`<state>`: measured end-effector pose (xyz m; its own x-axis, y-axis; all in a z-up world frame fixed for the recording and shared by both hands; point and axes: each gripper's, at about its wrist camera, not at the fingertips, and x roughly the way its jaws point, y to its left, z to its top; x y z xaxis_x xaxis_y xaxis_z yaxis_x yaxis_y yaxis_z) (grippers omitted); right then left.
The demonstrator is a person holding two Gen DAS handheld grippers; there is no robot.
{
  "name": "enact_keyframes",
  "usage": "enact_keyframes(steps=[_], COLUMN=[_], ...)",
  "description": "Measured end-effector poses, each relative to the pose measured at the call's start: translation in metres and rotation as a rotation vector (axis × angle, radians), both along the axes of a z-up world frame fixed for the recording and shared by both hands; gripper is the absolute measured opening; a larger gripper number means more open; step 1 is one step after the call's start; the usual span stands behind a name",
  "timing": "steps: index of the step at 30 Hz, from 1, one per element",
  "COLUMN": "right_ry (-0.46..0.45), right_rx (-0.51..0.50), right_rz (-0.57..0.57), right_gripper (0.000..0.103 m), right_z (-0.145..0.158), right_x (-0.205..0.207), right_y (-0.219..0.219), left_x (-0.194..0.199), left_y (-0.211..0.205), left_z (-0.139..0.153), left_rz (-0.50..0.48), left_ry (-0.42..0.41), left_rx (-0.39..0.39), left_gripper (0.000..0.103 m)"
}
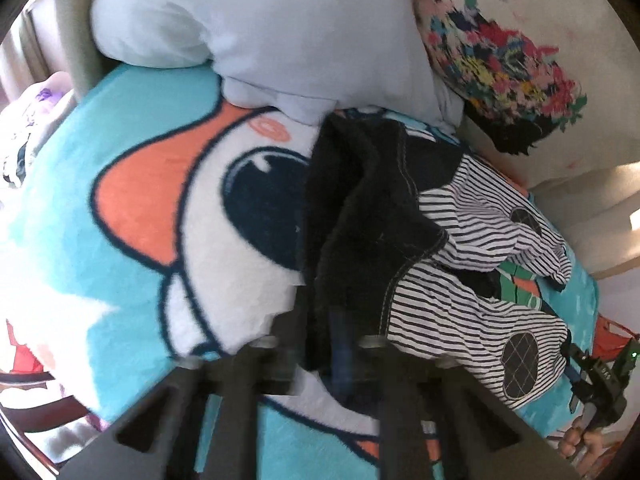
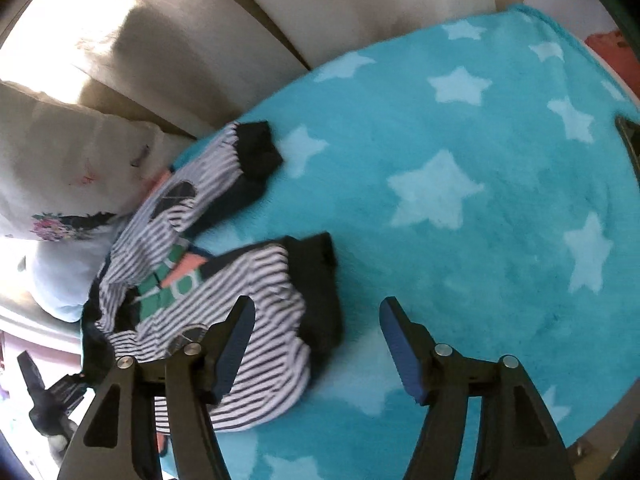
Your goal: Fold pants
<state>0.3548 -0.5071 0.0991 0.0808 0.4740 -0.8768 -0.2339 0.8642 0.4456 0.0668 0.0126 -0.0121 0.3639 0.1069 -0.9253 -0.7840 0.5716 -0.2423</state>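
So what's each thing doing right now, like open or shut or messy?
Striped pants: crumpled, not folded, legs spread apart on the blanket.
Left gripper: shut on the pants' dark waistband.
Right gripper: open, holding nothing, above the near pant leg.
Star blanket: spread flat.
Blue pillow: lying on the blanket's edge.

left claw (image 1: 320, 344): clamped on fabric | right claw (image 2: 316, 344): jaws spread wide

Open blanket (image 2: 460, 208) spreads to the right of the pants (image 2: 240, 280), bare as far as the cushions (image 2: 280, 12) behind it. On the pants' other side a white pillow (image 1: 260, 28) and a floral pillow (image 1: 500, 52) crowd close, the white one touching the waistband. The legs lie crumpled, blanket showing between them.
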Motion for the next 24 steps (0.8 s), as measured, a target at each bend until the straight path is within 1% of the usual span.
enact_keyframes(steps=[1,3,4,5,6,7,11,14,16,17,19,20,21,22,23,24], right_ry=[0.015,0.012,0.005,0.013,0.022,0.038,0.045,0.049,0.048,0.044,0.049,0.056,0.073,0.084,0.062,0.047], right_rx=[0.001,0.006,0.015,0.024,0.030,0.040,0.079,0.110,0.102,0.082,0.049,0.051,0.078,0.096,0.098,0.096], right_rz=[0.007,0.018,0.035,0.045,0.052,0.064,0.114,0.111,0.103,0.087,0.062,0.050,0.026,0.002,-0.037,-0.050], right_gripper=[0.069,0.069,0.061,0.033,0.025,0.022,0.016,0.015,0.015,0.015,0.016,0.019,0.022,0.031,0.045,0.051], right_z=[-0.009,-0.013,-0.014,-0.015,-0.016,-0.017,-0.016,-0.013,-0.017,-0.023,-0.037,-0.041,-0.044,-0.045,-0.039,-0.036], right_x=[0.001,0.002,0.001,0.000,-0.002,-0.005,-0.020,-0.028,-0.024,-0.022,-0.013,-0.006,-0.001,0.002,0.004,0.005], right_y=[0.004,0.006,0.013,0.017,0.020,0.025,0.041,0.040,0.036,0.032,0.026,0.024,0.017,0.014,0.012,0.011], left_x=[-0.004,-0.008,-0.010,-0.010,-0.010,-0.009,-0.017,-0.020,-0.022,-0.023,-0.024,-0.027,-0.030,-0.033,-0.037,-0.040], left_y=[0.002,0.004,0.005,0.004,0.003,0.003,0.008,0.012,0.013,0.013,0.016,0.016,0.015,0.016,0.016,0.018], left_z=[0.001,0.000,0.001,-0.001,-0.001,-0.004,0.003,0.005,0.001,-0.002,-0.015,-0.018,-0.020,-0.021,-0.021,-0.020], left_rz=[0.012,0.024,0.029,0.033,0.038,0.045,0.074,0.086,0.094,0.098,0.103,0.101,0.096,0.086,0.077,0.071], left_ry=[-0.005,-0.002,-0.001,-0.001,0.000,-0.006,-0.031,-0.026,-0.014,-0.009,-0.003,-0.016,-0.036,-0.056,-0.071,-0.083], left_rx=[-0.011,-0.024,-0.027,-0.028,-0.025,-0.028,-0.041,-0.029,-0.037,-0.042,-0.077,-0.094,-0.110,-0.121,-0.125,-0.127], left_gripper=[0.008,0.008,0.008,0.008,0.008,0.008,0.008,0.008,0.008,0.008,0.010,0.011,0.012,0.013,0.015,0.018])
